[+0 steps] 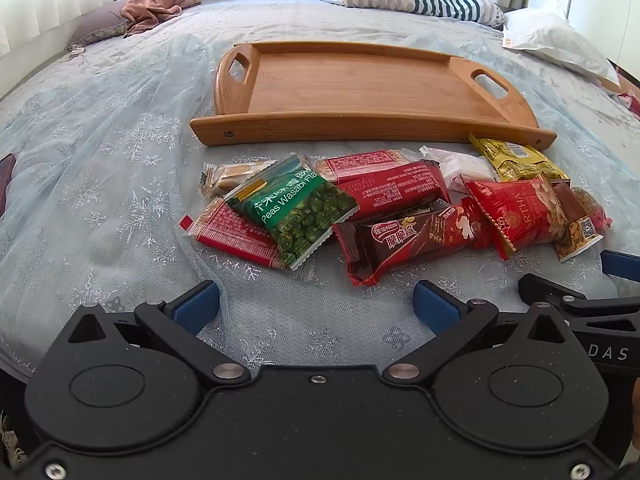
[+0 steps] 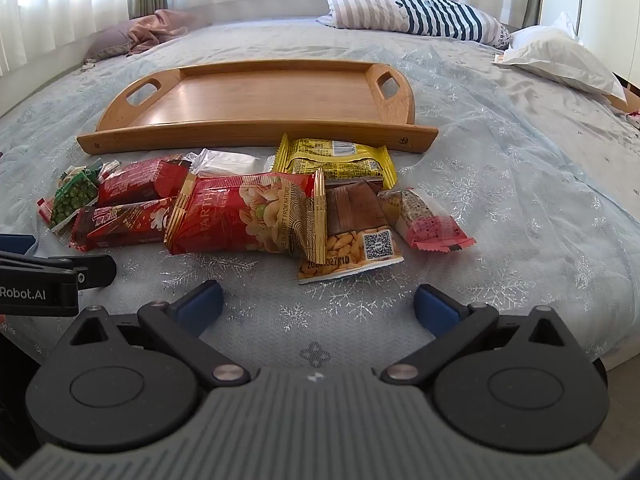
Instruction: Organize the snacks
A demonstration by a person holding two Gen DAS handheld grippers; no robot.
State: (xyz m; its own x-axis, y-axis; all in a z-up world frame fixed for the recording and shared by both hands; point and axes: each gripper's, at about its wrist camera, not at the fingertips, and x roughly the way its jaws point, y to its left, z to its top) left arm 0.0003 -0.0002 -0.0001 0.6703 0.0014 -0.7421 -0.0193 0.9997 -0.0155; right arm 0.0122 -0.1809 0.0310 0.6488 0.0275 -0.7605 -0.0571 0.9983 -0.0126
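Observation:
Several snack packets lie in a heap on the bed in front of an empty wooden tray. Among them are a green wasabi-pea bag, a dark red wafer bar, a red nut bag, a yellow packet, a white packet, and a pink-ended packet. My left gripper hovers open just short of the pile. My right gripper is open too, near a cracker packet. Nothing is between either pair of fingers.
A pale blue bedspread with a snowflake net covers the bed. A striped pillow, a white pillow and a pink cloth lie at the far side. The other gripper's body shows at each view's edge.

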